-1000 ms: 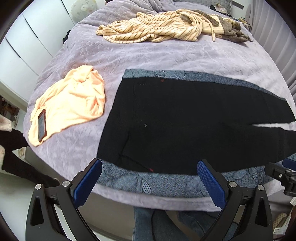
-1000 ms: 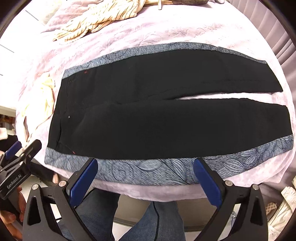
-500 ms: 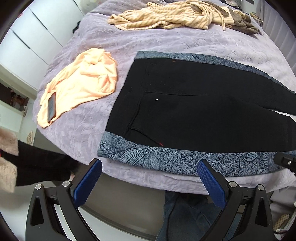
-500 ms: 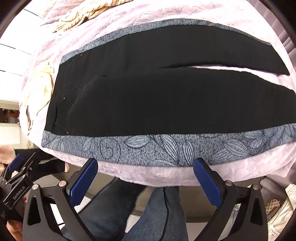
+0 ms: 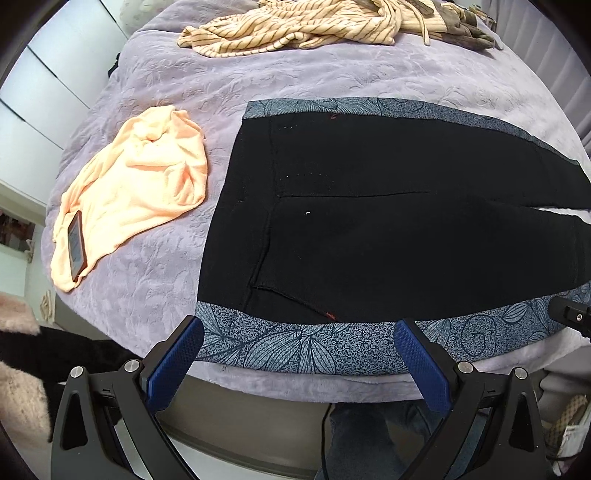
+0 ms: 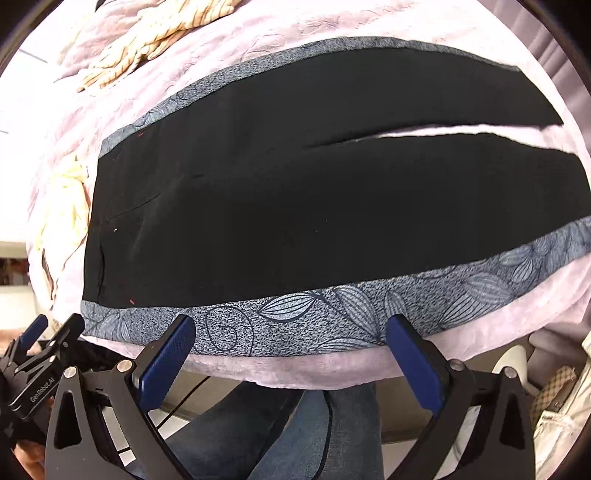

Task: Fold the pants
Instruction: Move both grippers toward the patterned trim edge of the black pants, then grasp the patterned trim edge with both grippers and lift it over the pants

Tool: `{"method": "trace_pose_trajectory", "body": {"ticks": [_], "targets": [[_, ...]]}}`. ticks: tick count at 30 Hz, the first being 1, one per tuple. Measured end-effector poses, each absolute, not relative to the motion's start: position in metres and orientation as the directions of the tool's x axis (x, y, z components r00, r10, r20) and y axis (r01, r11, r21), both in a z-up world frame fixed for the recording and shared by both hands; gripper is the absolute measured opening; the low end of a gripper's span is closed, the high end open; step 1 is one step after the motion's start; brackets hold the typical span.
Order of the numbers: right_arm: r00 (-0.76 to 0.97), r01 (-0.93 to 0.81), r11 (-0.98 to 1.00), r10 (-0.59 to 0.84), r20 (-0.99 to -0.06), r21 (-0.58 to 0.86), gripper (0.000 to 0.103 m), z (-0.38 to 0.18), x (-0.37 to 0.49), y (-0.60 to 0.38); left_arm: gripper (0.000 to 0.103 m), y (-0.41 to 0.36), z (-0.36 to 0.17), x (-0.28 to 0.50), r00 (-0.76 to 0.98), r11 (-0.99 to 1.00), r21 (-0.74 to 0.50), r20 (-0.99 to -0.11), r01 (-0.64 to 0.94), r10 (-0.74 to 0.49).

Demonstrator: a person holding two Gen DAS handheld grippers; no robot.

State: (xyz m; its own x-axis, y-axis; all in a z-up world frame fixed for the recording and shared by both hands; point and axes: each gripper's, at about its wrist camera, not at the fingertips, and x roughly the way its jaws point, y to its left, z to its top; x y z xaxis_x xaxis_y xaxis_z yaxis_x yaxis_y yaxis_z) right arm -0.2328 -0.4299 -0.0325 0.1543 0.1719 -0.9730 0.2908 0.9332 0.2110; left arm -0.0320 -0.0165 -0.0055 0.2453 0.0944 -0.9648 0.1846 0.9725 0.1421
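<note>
Black pants [image 5: 388, 236] with grey leaf-patterned side stripes lie flat across the lilac bed [image 5: 258, 74], waistband to the left, legs running right. They also show in the right wrist view [image 6: 314, 206], with a narrow gap between the two legs. My left gripper [image 5: 299, 363] is open and empty, just above the near patterned stripe by the waist corner. My right gripper [image 6: 291, 354] is open and empty over the near stripe further along the leg. The left gripper also shows at the lower left of the right wrist view [image 6: 33, 362].
A peach garment [image 5: 136, 188] with a phone [image 5: 75, 245] on it lies left of the pants. A striped cream garment [image 5: 295, 26] is heaped at the far side. The bed's near edge runs just under both grippers. The person's jeans [image 6: 306, 435] are below.
Both grippers have moved closer to the near edge of the pants. The patterned stripe now sits between the fingertips of each. The pants have not moved.
</note>
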Motion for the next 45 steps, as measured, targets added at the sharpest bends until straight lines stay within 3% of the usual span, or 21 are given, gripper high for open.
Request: {"method": "trace_pose_trajectory", "body": {"ticks": [11, 26, 45], "targets": [[0.135, 0.354, 0.914, 0.159, -0.978, 0.198, 0.103, -0.042, -0.239, -0.429, 0.103, -0.017, -0.024, -0.027, 0.192, 0.963, 0.123, -0.978, 0.238, 0.077], [0.104, 0.352, 0.918, 0.156, -0.982, 0.183, 0.103, -0.056, -0.247, -0.424, 0.103, -0.004, -0.063, -0.038, 0.110, 0.977, 0.092, -0.991, 0.193, 0.072], [0.112, 0.343, 0.914, 0.190, -0.975, 0.217, 0.103, -0.063, -0.240, -0.417, 0.103, -0.001, -0.070, -0.044, 0.100, 0.975, 0.105, -0.991, 0.196, 0.086]]}}
